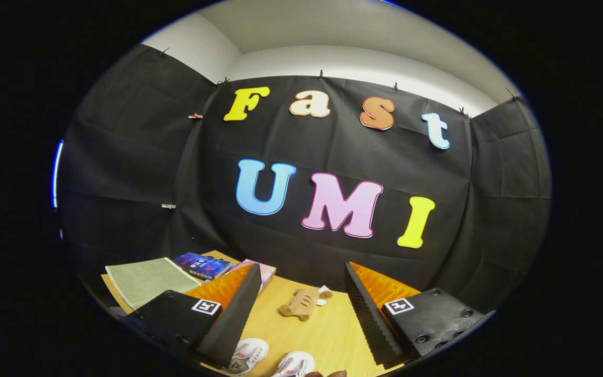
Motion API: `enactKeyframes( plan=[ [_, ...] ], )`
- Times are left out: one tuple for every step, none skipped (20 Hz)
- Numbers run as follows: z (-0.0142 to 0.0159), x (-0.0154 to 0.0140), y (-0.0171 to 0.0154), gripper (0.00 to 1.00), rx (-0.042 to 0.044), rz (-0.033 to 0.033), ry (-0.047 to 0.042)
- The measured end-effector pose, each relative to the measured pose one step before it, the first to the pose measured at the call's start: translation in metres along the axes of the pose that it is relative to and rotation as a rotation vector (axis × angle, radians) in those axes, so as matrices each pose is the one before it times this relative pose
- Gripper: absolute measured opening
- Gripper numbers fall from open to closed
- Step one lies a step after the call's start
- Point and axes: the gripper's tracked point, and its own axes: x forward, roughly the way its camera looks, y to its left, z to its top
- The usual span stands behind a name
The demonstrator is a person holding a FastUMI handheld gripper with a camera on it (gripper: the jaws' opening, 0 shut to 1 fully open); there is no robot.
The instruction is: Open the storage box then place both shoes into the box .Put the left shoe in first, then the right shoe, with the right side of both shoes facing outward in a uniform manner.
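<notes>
Tongs (301, 306) gaping wide, gripping nothing, touching nothing, hanging above the wooden table (333, 335). Two white shoes (272, 358) lying low between the fingers, close in; a small plush toy (301, 303) sitting farther ahead. Books (202, 265) and a green mat (144, 280) lying beyond the left finger. Risking, likely, picking the wrong shoe first or snagging the toy while descending.

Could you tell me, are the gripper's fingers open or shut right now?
Open. The gripper has its fingers spread wide apart, gripping nothing; a plush toy and two white shoes show on the wooden table between them.
</notes>
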Motion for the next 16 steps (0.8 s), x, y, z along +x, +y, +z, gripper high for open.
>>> enactKeyframes(
  plan=[
    [0.00096,0.00059,0.00222,0.97,-0.00005,0.0031,-0.00119],
    [0.00042,-0.0003,0.00182,0.97,-0.00098,0.00185,-0.00125],
    [0.00088,0.00053,0.00188,0.97,-0.00249,0.00226,-0.00234],
    [0.00095,0.00008,0.00124,0.97,-0.0033,0.00091,-0.00242],
    [0.00031,-0.00026,0.0023,0.97,-0.00277,0.00193,0.00068],
    [0.00029,-0.0005,0.00197,0.97,-0.00081,0.0017,-0.00129],
    [0.00055,0.00055,0.00255,0.97,0.00037,0.00132,-0.001],
    [-0.00058,0.00033,0.00247,0.97,0.00082,0.0045,0.00204],
    [-0.00089,0.00109,0.00543,0.97,0.00264,0.014,0.00411],
    [-0.00143,0.00157,0.01114,0.97,0.00495,0.0345,0.00933],
    [-0.00197,0.0021,0.01154,0.97,0.00658,0.0412,0.01191],
    [-0.00083,0.00346,0.01243,0.97,0.01552,0.05452,0.01079],
    [-0.0021,0.00433,0.01743,0.97,0.03119,0.07126,0.01488],
    [-0.00361,0.00509,0.01648,0.97,0.05085,0.07281,0.02072],
    [-0.00265,0.0051,0.01682,0.97,0.07093,0.07692,0.0138],
    [-0.00203,0.0053,0.01456,0.97,0.08645,0.06955,0.01106]
  ],
)
